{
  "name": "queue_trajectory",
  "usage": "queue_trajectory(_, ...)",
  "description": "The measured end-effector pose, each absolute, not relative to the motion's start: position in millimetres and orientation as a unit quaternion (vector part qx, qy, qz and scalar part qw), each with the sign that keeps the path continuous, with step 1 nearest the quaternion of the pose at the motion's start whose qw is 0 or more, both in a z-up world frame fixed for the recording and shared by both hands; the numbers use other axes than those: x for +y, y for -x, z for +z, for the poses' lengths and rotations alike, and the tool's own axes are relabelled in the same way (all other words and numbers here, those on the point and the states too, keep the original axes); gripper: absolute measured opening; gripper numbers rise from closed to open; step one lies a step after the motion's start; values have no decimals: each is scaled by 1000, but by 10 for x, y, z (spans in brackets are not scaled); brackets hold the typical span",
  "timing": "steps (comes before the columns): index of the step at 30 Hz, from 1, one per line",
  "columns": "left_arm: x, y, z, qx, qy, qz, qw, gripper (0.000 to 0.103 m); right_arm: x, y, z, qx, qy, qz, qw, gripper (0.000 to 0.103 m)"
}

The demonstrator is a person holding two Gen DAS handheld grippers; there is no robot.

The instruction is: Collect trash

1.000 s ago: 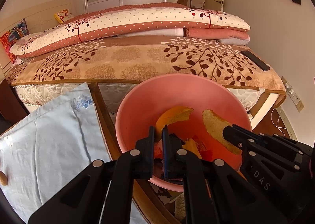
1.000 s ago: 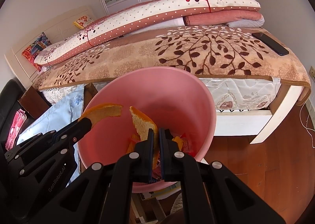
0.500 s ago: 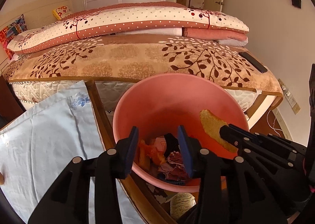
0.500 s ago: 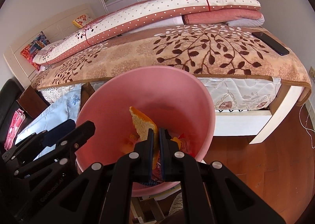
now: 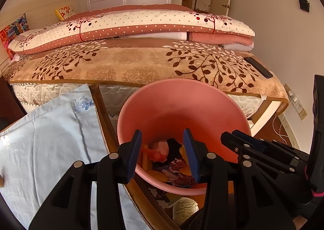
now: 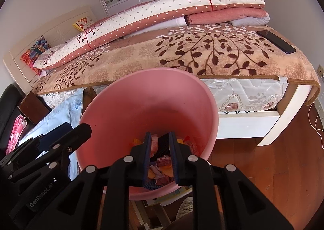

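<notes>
Both tongs hang over the pink bin: the left tongs [image 5: 162,151] spread wide and empty, the right tongs [image 6: 160,155] just parting, nothing between their pads. Behind stands the bed [image 5: 141,64]; at near left a pale blue cloth [image 5: 46,134] covers the tabletop. The pink bin [image 5: 182,104] sits near centre, its trash [image 5: 168,161] of peel, wrappers and scraps lying at the bottom. The drop looks finished; the next move likely calls for lifting both tongs clear to seek more litter.
</notes>
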State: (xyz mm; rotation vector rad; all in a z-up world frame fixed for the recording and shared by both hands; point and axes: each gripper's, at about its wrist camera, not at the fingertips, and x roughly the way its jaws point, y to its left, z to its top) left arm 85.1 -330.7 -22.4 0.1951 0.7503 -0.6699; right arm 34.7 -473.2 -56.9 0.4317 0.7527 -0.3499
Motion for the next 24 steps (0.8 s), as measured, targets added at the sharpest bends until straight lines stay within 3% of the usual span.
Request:
queue_trajectory(2, -3295, -836, -199, 357, -91, -321, 872, 43, -4723, -327, -562, 362, -207, -168, 893, 19)
queue_trajectory(6, -3262, -807, -153, 355, -87, -319, 875, 43, -4678, -273, -514, 354, -202, -166, 898, 33)
queue_trajectory(14, -3124, -700, -6, 337, -80, -309, 886, 43, -4535, -163, -373, 338, -186, -158, 909, 35)
queue_trajectory(24, -2854, -536, 231, 300, -63, -299, 904, 43, -4287, 13, -218, 315, -174, -143, 922, 54)
